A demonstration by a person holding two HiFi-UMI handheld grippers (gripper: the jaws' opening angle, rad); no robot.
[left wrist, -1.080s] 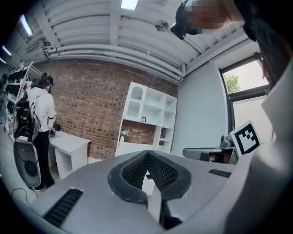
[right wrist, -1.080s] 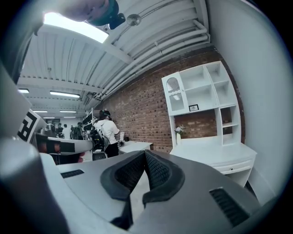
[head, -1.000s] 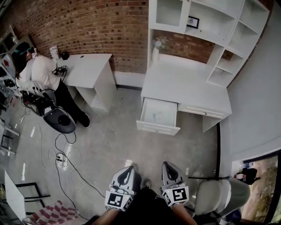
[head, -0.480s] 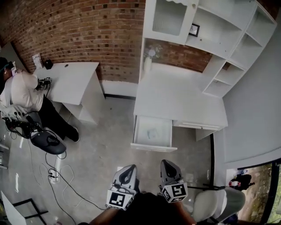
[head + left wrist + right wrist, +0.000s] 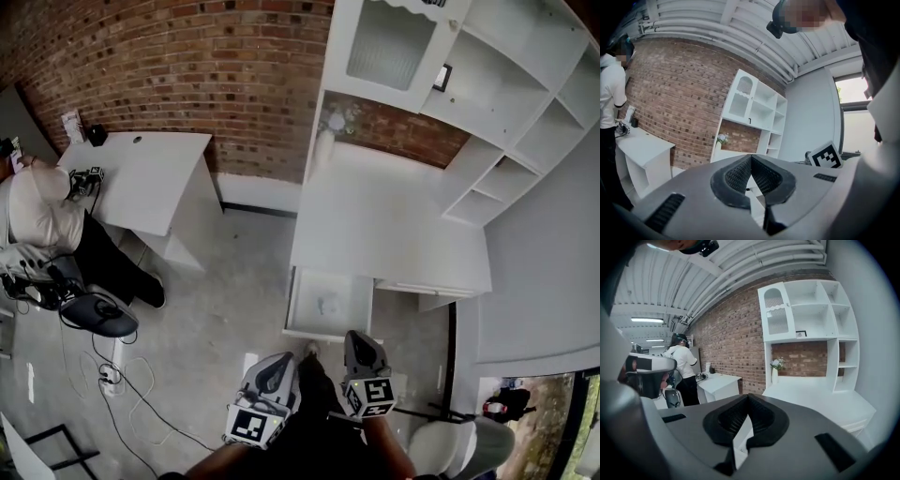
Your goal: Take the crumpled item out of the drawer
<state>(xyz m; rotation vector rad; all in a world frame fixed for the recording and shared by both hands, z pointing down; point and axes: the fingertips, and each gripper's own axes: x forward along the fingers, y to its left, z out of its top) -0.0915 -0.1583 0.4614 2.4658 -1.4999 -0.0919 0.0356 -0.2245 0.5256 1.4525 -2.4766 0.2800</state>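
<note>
The left gripper [image 5: 278,361] hangs low in the head view, short of the white desk [image 5: 384,225]. Its own view shows the 2 jaws pressed together at the tips, with nothing between them.

Up and to the right of it, the drawer [image 5: 319,333] stands pulled out from the desk's left end, open toward the person. The crumpled item [image 5: 327,305] lies on the drawer floor near the middle, a small pale lump. It is too small here to show any long axis, so the approach angle looks free. The drawer's walls will decide the entry, which has to come from above and over the front panel.

The right gripper [image 5: 358,339] sits just beside the drawer's front right corner. Its jaws are closed tip to tip and it too holds nothing.

The item lies ahead of both grippers and between their lines, up and right from the left one, up and slightly left from the right one. The right gripper is clearly the nearer. I judge it needs to part its jaws, then go forward, a little leftward and down into the drawer.
</note>
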